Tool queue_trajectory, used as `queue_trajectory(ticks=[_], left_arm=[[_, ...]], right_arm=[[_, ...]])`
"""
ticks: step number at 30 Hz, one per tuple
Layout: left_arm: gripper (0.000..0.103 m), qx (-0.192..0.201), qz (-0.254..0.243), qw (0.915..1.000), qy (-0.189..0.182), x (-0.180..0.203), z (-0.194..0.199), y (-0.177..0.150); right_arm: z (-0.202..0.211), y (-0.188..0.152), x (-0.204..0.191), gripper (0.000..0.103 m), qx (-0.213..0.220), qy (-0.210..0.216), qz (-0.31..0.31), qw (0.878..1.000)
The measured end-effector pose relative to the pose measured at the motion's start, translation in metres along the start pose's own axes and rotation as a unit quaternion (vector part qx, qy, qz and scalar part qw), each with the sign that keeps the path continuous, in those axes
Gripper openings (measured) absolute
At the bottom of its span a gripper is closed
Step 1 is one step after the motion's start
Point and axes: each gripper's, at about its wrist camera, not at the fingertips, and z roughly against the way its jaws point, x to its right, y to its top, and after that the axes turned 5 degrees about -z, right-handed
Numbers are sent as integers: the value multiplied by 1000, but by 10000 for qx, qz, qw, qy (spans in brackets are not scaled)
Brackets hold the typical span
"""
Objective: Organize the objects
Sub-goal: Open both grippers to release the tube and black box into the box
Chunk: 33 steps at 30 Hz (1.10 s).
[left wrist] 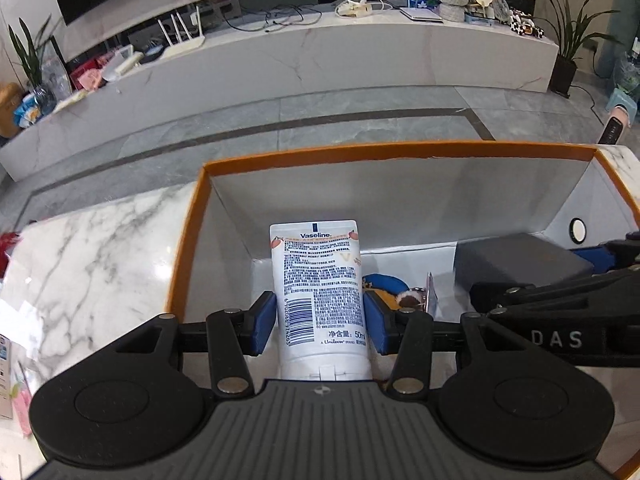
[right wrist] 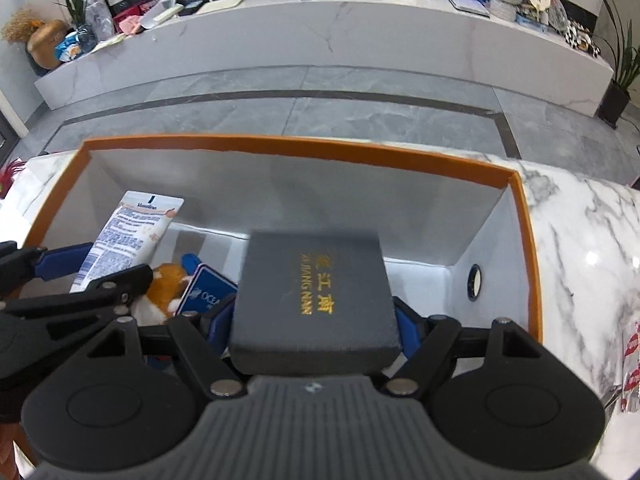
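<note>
Tongs (left wrist: 320, 322) above plush toy (right wrist: 164, 288), blue packet (right wrist: 206, 292)

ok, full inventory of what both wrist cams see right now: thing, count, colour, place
Vaseline tube: 1, white with blue print, clamped in the left gripper over the box.
Gift case: 1, dark grey with gold lettering, clamped in the right gripper over the box.
Storage box: 1, orange rim, grey inside, on the marble table.
Plush toy: 1, orange and white, on the box floor.
Blue packet: 1, beside the plush toy.
Marble table: 1, white with grey veins.
TV bench: 1, white marble, far side of the floor, cluttered.
Potted plants: at least 2, green, at the bench ends.
Left gripper: black, blue pads.
Right gripper: black, blue pads.
</note>
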Motion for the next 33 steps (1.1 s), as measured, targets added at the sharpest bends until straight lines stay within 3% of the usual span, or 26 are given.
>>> queue_trajectory(ticks=[11,19,21,27,33], left_arm=[[58,-187,160,9995,-189,-11,-2,4],[83,-137,127,9998,-98,-6,12,3],[84,-122,148,9998,-107,-8,17,2],[87,137,131,9998,-33,-12,40,-9],[87,578,240,9980,-28,-16,87,-32]], right_arm=[[-10,1,-2,78,-324,-101,78,9994],[-3,-3,5,78,-257,-65,52,9996],[1,-7,3,79,-221,-64,115,9997],[24,-16,2,83,-5,90,258,9996],[73,-34,-1,91,444,141,335,9984]])
